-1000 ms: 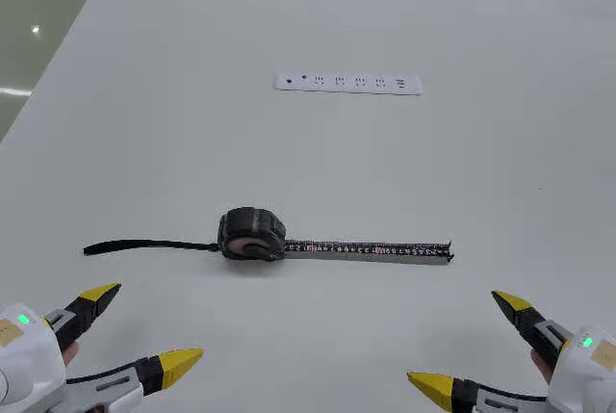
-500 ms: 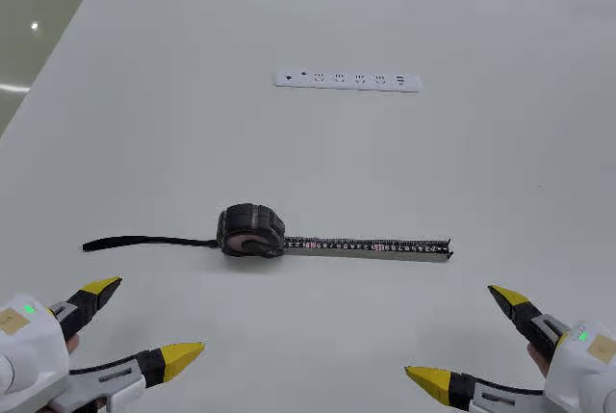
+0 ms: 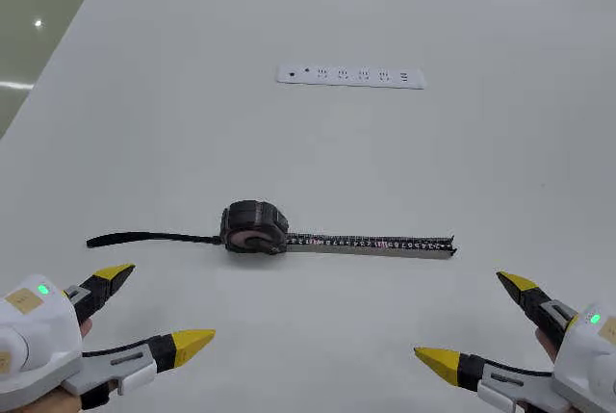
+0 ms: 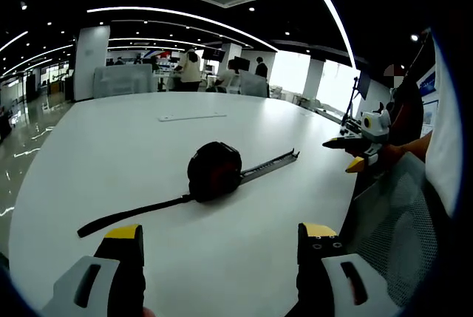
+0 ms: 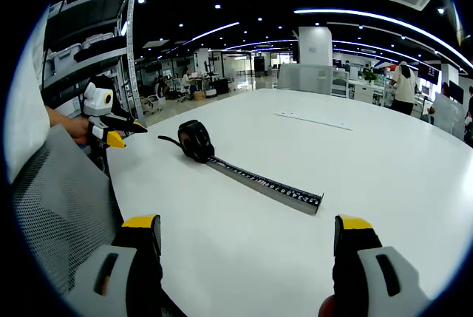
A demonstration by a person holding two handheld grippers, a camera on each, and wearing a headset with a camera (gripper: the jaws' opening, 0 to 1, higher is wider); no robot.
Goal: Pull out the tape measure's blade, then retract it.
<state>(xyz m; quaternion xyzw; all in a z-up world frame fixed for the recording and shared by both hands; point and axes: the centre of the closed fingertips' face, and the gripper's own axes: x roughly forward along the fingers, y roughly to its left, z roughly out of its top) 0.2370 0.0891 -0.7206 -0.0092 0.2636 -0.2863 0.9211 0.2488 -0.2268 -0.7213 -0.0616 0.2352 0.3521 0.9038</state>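
Holding nothing, the left gripper hangs with its two yellow-tipped jaws spread wide, low over the near left of the one white table. The right gripper is just the same on the near right: two jaws wide apart, nothing between them. Between the two grippers and a bit farther out lies the one tape measure, a dark round case. Its one blade is pulled out and lies flat on the table, pointing right. One black strap trails from the case to the left. Farther off lies one white power strip, well apart from the tape measure. In the left gripper view, a few people stand far away at the back of the room.
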